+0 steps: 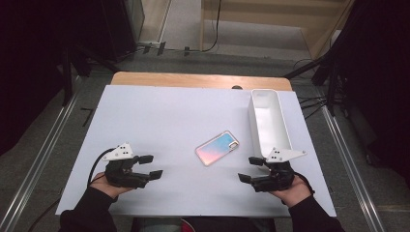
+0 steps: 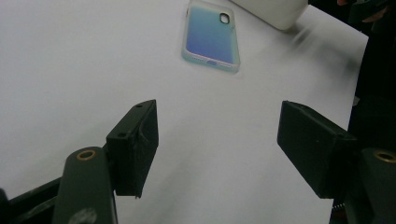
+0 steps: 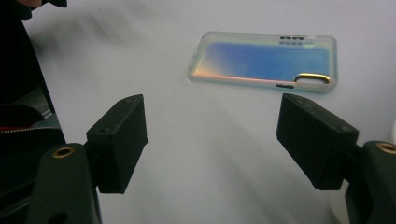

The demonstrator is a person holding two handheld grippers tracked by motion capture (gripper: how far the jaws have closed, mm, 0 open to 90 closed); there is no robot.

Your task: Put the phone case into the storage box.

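White sheet-covered table (image 1: pixel 159 121), wooden edge showing at the far side. Long white open-topped plastic bin (image 1: pixel 269 121) stands empty at the right, lengthwise front to back. Iridescent pink-to-blue phone case with clear rim (image 1: pixel 217 147) lies flat mid-table, just left of the bin, apart from it. Left gripper (image 1: pixel 151 166) and right gripper (image 1: pixel 250 169) sit low near the front edge, either side of the case, jaws of both parted wide, nothing between them. Reads as the approach step, no grasp yet. Next move likely: one gripper closes in on the case, straddles its narrow width, pinches the thin rim.
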